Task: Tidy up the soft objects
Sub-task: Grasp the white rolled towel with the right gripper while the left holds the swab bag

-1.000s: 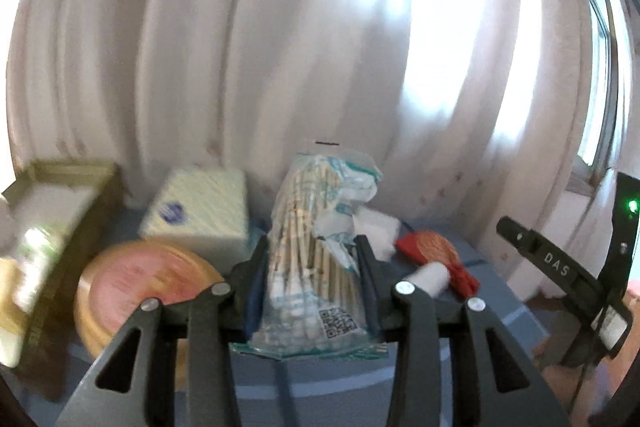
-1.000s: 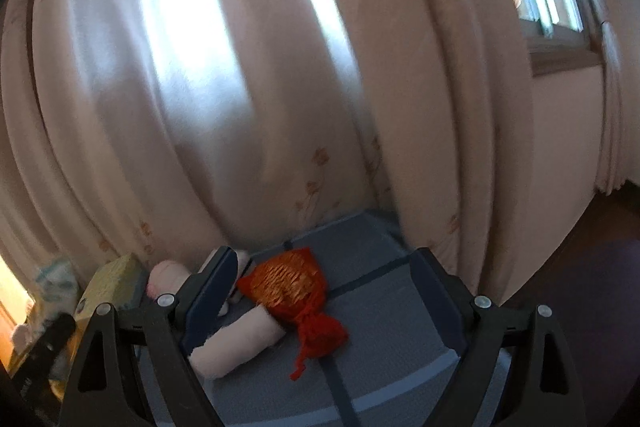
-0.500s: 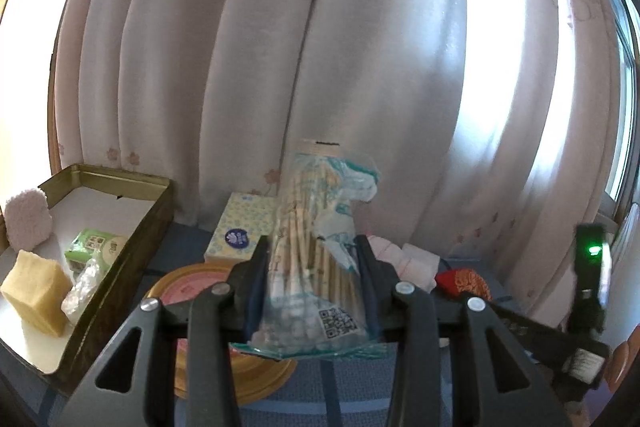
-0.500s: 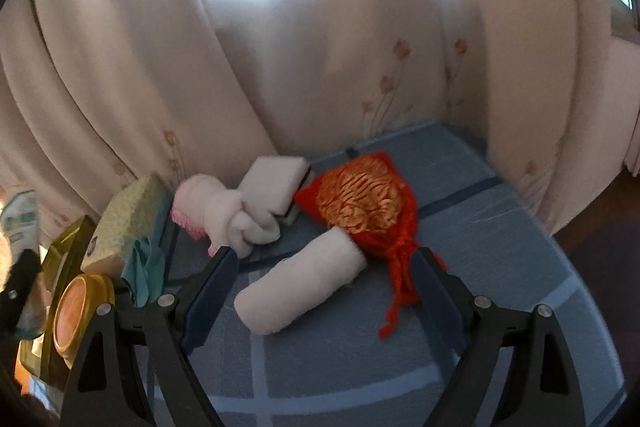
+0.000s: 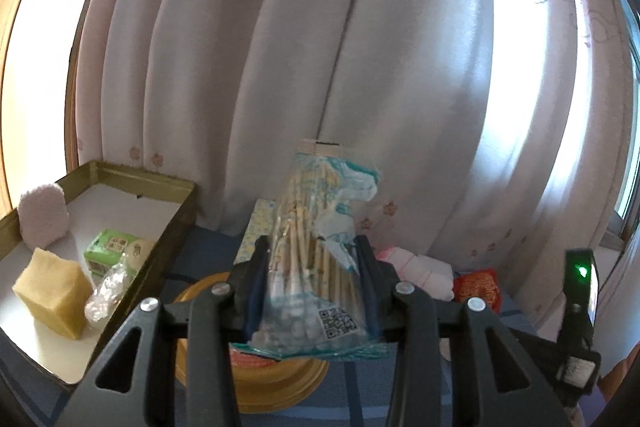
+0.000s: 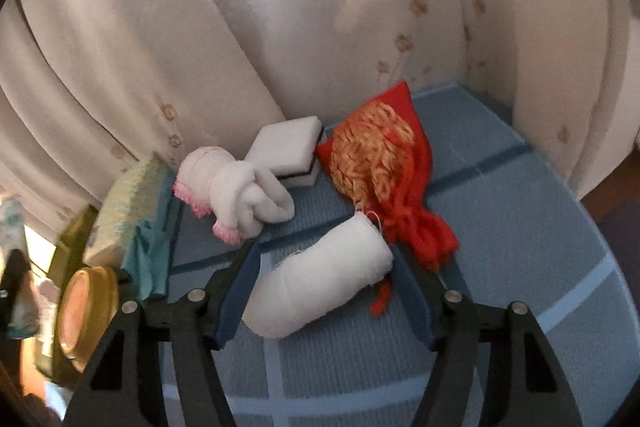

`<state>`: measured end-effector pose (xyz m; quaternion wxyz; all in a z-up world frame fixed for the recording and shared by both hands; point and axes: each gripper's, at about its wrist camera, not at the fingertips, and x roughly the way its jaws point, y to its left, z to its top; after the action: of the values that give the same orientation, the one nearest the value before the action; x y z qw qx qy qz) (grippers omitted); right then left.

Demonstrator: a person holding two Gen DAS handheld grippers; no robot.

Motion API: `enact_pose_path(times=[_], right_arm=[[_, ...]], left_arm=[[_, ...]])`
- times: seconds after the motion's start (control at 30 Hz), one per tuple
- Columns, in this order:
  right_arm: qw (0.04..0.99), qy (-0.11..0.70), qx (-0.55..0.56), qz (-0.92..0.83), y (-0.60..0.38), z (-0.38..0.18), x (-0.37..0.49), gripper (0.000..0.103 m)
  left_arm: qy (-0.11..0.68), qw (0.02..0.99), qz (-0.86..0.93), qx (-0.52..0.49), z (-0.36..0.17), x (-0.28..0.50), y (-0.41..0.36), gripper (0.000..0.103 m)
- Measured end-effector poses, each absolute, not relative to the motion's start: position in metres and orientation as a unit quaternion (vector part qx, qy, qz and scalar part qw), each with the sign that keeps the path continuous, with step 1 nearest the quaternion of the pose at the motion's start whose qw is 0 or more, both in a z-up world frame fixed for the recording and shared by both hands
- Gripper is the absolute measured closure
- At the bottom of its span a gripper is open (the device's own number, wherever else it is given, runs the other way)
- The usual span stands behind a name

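- Pale curtains point(image 5: 360, 67) with small flower prints hang behind a table under a blue cloth point(image 6: 500, 227) crossed by lighter stripes.
- Far left in my left view sits a gold tin tray point(image 5: 176, 223) with a white floor; inside it are a fluffy pink pad point(image 5: 42, 219) against the back wall, a yellow sponge block point(image 5: 52, 291), a green packet point(image 5: 110, 249) and a small clear crinkled wrapper point(image 5: 106, 293).
- Just right of the tray lies a round gold lid point(image 5: 256, 375), and behind it a yellow patterned tissue pack point(image 5: 258, 231).
- My left gripper point(image 5: 312, 247) is clamped narrow on a clear bag of cotton swabs point(image 5: 308, 259), which stands upright between the pads, held above the lid.
- Past that bag, in my right view, a pink-trimmed white sock bundle point(image 6: 236, 187) lies touching a white sponge pad with a dark band point(image 6: 288, 151).
- My right gripper point(image 6: 324, 255) has just been closing; its jaws stand on either side of a white rolled cloth point(image 6: 324, 287) lying on the blue cloth, and I cannot tell whether the pads press it.
- A red drawstring pouch with gold embroidery point(image 6: 384, 167) lies just beside the roll's far end, its red cords trailing under my right finger.
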<state>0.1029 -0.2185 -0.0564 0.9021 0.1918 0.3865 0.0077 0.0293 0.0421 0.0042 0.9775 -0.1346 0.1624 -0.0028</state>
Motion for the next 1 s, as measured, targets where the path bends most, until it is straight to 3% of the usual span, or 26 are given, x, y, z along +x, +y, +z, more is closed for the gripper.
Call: enact_pose_path(times=[0.23, 0.4, 0.53, 1.0], right_arm=[[0.89, 0.402, 0.215, 0.006, -0.211, -0.055, 0.107, 0.034], [0.902, 0.408, 0.14, 0.004, -0.189, -0.055, 0.119, 0.035], [0.905, 0.399, 0.141, 0.042, -0.185, -0.053, 0.118, 0.063], [0.982, 0.18, 0.035, 0.042, -0.151, 0.001, 0.042, 0.065]], left_arm=[[0.164, 0.977, -0.011, -0.133, 0.003, 0.03, 0.04, 0.064], [0.17, 0.978, -0.014, -0.122, 0.001, 0.033, 0.036, 0.064], [0.167, 0.98, -0.017, -0.108, 0.001, 0.032, 0.03, 0.064], [0.143, 0.988, -0.006, -0.05, 0.0, 0.027, 0.016, 0.064]])
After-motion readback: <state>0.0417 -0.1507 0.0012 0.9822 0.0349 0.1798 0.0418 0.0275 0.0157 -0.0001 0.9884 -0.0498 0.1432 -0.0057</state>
